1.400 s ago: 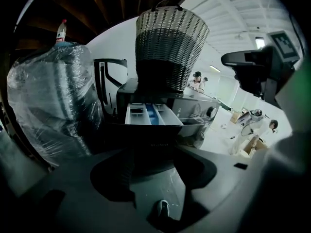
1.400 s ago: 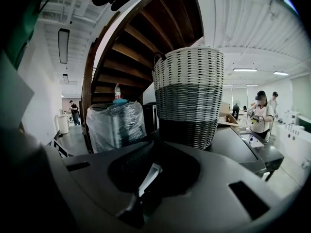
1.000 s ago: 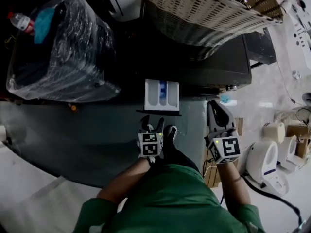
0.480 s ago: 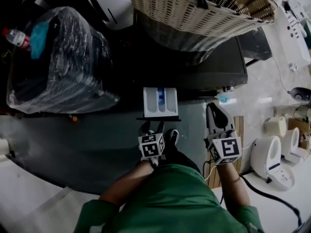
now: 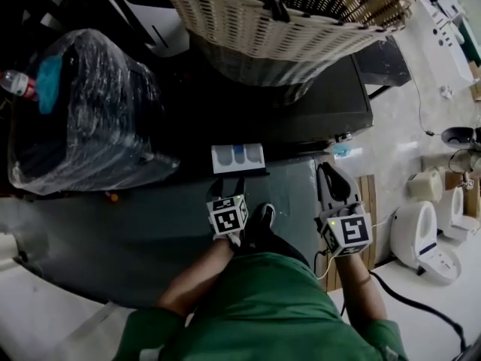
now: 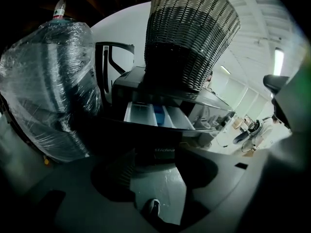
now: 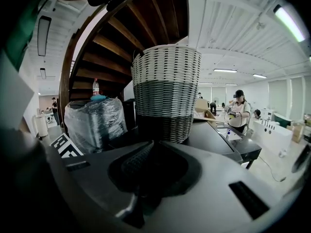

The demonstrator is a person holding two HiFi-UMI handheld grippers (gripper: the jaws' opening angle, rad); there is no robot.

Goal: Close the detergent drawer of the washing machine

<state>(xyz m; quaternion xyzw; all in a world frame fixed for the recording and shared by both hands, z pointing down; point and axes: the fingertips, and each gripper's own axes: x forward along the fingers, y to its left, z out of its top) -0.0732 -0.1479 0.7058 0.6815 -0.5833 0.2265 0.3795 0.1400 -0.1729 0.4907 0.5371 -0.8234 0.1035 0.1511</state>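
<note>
The white detergent drawer [image 5: 238, 156] with a blue middle compartment sticks a short way out of the dark washing machine [image 5: 331, 111]. My left gripper [image 5: 230, 189] is open, and its tips press on the drawer's dark front panel [image 5: 240, 174]. In the left gripper view the drawer [image 6: 158, 116] lies just beyond the left gripper [image 6: 156, 157], with the front panel across the jaws. My right gripper [image 5: 333, 180] is shut on nothing, off to the right of the drawer. The right gripper [image 7: 151, 147] points at the machine's top.
A large woven basket [image 5: 278, 21] stands on the washing machine. A plastic-wrapped bulky object [image 5: 83, 104] with a bottle [image 5: 15, 83] on it stands to the left. White appliances [image 5: 421, 239] and a cable lie on the floor at right. My shoe [image 5: 263, 216] is below the drawer.
The left gripper has moved forward against the drawer front, and the drawer has slid further into the machine. The right gripper has hardly moved.
</note>
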